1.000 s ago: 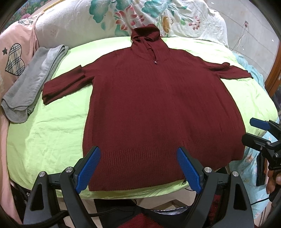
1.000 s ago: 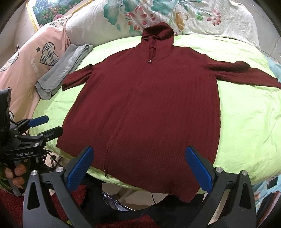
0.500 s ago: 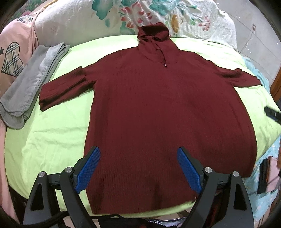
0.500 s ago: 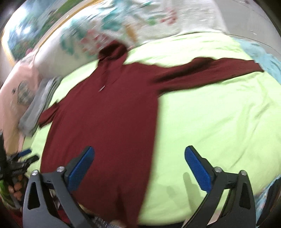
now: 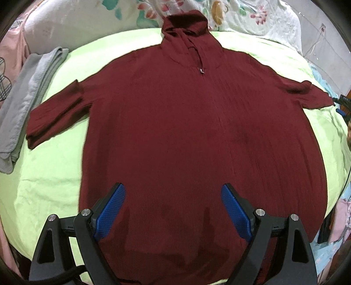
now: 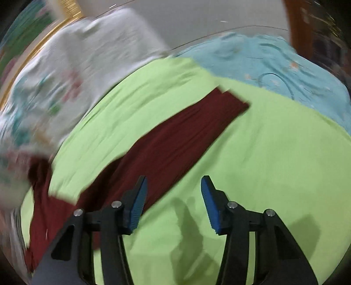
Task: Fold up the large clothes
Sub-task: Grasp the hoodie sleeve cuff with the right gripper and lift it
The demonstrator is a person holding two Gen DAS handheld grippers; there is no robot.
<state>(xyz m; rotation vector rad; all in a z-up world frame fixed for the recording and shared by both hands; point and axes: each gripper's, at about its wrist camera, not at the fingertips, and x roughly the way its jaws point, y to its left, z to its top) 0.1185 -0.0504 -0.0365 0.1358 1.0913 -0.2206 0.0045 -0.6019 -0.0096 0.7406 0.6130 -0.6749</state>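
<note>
Right hand-held gripper, jaws just narrowing and empty, hangs over the maroon sweater's sleeve.

Bed under a lime-green sheet, with clothes laid out on it

A dark red knitted hooded sweater with a front zip lies flat and face up across the sheet, sleeves spread to either side and hood reaching the white floral-print bedding bunched at the head of the bed. A folded grey garment rests along the sheet's left edge, just beyond the left cuff and apart from it. In the blurred right wrist view one red sleeve runs diagonally over the green sheet, with light blue patterned fabric past the sheet's far edge.
</note>
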